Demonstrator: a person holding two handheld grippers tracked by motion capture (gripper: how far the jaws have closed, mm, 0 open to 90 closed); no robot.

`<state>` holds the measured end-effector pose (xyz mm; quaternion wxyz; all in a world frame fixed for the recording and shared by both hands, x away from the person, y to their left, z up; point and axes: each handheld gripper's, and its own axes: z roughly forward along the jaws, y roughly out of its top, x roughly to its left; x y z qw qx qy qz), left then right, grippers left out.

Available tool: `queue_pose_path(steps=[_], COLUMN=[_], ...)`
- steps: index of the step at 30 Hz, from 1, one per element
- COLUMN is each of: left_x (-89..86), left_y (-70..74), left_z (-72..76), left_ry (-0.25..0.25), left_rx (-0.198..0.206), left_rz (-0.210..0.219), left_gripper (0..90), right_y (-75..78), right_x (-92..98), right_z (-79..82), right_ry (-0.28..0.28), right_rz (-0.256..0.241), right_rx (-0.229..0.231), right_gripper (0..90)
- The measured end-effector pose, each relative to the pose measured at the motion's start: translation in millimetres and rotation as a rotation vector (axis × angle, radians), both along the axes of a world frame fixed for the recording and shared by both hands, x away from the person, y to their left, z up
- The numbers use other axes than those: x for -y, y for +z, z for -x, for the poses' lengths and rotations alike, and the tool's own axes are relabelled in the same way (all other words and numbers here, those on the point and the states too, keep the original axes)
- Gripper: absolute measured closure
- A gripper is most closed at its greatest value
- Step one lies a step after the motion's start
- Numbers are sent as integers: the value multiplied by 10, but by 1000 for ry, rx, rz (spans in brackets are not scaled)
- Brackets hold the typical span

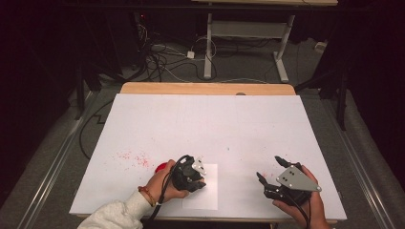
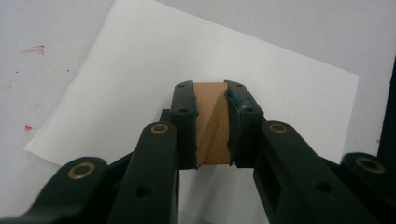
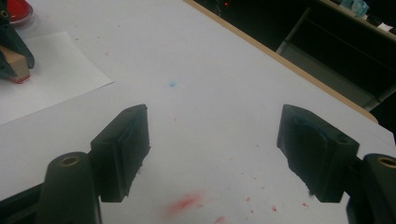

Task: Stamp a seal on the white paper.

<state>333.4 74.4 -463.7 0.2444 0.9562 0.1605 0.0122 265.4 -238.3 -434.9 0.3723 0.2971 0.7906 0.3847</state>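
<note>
Wooden stamp block (image 2: 212,123) sits clamped between the jaws of the left gripper (image 2: 212,126), held above a sheet of white paper (image 2: 140,70). In the right gripper view the same block (image 3: 13,65) shows a red underside and appears to touch, or all but touch, the paper (image 3: 51,79); contact cannot be settled from these pictures. Taking that paper as the landmark: in the high view the left gripper (image 1: 189,174) is over the paper's left edge (image 1: 210,191), and a red ink pad (image 1: 162,167) lies just beyond that edge, partly hidden by the hand. Farther left of the paper the white table cover (image 1: 215,119) carries a scatter of red specks (image 1: 133,158). Well to the right of the paper, the right gripper (image 1: 270,174) is held off the table with its jaws spread wide and nothing between them; red smears (image 3: 184,204) mark the cover beneath it.

My reading is that this is a stamping job, roughly midway: the block seems inked and is at the paper, but no printed mark is visible on the sheet, so pressing and lifting away likely remain.
</note>
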Motion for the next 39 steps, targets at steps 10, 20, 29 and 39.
queue_pose_path(steps=[10,20,29,39], left_x=[-13,-37,-29,-227], left_y=[-10,-25,42,363], left_z=[-11,-33,-11,43], left_ry=[6,2,-4,37], left_rx=[-12,-27,-1,70], left_rz=[13,34,2,122], left_gripper=[738,738,736,734], right_y=[0,8,20,32], right_x=[-4,-4,-8,17], right_z=[-4,-6,4,8], right_ry=[-5,-24,-27,-22], right_rz=[-2,7,16,8], right_rx=[0,9,16,21], right_gripper=[255,255,253,252])
